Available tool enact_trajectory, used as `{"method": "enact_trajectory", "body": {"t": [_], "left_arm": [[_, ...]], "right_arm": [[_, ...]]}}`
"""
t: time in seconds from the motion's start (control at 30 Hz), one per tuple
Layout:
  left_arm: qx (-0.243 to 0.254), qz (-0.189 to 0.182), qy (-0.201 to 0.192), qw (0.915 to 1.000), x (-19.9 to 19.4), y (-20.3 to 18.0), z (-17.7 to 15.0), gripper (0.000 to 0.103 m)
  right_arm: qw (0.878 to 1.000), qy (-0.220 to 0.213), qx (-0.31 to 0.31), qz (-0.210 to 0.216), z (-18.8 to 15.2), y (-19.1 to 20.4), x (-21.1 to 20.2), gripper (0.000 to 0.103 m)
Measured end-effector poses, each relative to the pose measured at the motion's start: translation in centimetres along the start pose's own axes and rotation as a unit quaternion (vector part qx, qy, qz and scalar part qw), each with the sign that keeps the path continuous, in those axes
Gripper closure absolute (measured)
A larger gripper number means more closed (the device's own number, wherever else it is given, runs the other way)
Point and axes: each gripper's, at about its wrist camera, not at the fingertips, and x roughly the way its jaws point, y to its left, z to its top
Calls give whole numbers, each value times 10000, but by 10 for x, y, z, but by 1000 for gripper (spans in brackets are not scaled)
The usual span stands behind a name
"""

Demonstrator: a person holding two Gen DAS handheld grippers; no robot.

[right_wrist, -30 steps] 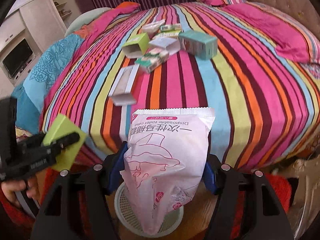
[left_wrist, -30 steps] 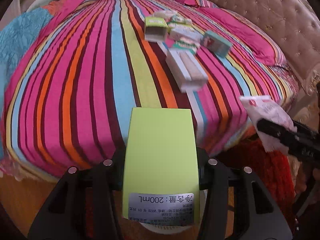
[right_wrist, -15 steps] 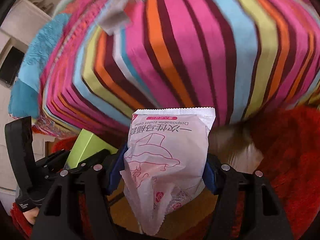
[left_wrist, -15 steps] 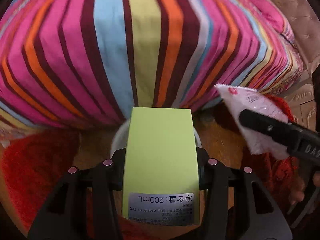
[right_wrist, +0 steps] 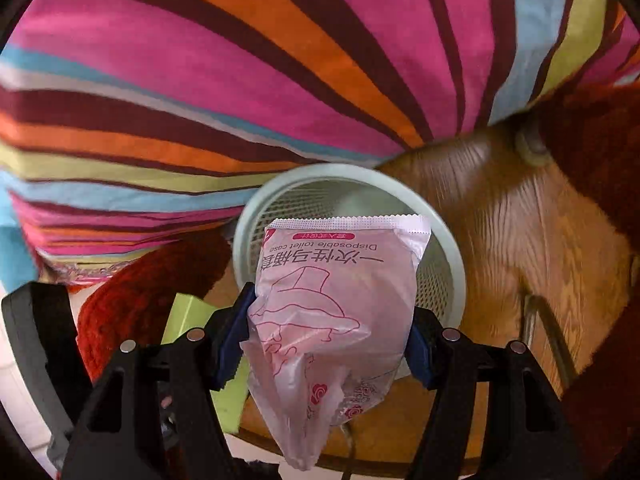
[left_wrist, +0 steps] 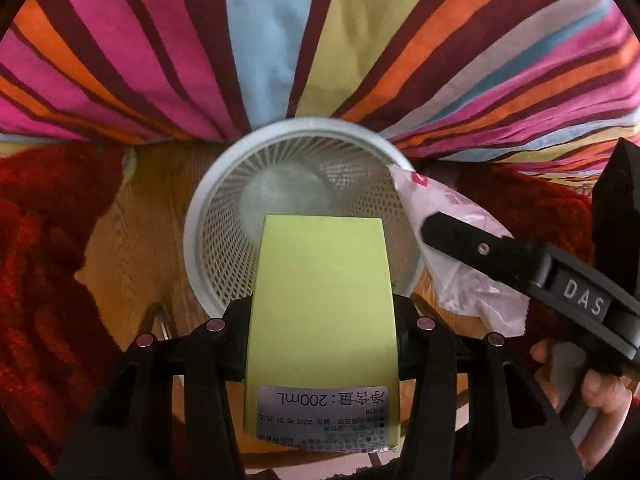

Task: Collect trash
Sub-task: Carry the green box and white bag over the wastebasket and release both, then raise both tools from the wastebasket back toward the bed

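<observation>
The stiff, light green carton (left_wrist: 320, 312) is clamped by the left gripper (left_wrist: 320, 320); the limp packet (right_wrist: 336, 300) is pinched mid-body by the right gripper (right_wrist: 332, 344), the basket (left_wrist: 200, 216) at 12 o'clock.

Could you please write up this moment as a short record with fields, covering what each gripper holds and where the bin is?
left gripper: shut on the lime-green carton, label reading 200mL
right gripper: shut on the pink-printed plastic wrapper, marked "Disposable toilet case"
bin: white mesh wastebasket, open top, on the wooden floor at the foot of the striped bedspread
bin contents: none visible
positions: both items held above the bin's opening
surroundings: red shaggy rug beside the bin
task stage: neither item dropped yet
</observation>
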Motion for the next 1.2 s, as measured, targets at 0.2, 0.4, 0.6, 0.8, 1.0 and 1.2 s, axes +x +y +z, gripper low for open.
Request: {"method": "enact_trajectory", "body": {"t": [0.2, 0.4, 0.6, 0.8, 1.0, 1.2], "left_arm": [[-245, -3, 354, 9991, 20, 7, 5, 49], [-393, 83, 432, 9983, 27, 8, 7, 20], [-576, 43, 353, 9977, 24, 14, 8, 20], [-570, 31, 207, 9982, 17, 16, 8, 20], [-518, 43, -106, 9986, 2, 14, 3, 20], [-333, 141, -630, 9974, -28, 6, -9, 20]], "right_arm": [[9991, 325, 241, 82, 2, -7, 20, 38], [9988, 404, 265, -118, -1, -9, 30, 14], [9988, 267, 313, -251, -2, -12, 26, 14], [9990, 194, 344, -220, -1, -15, 20, 13], [9999, -8, 117, -20, -10, -3, 0, 14], [9976, -585, -367, 50, -18, 13, -41, 14]]}}
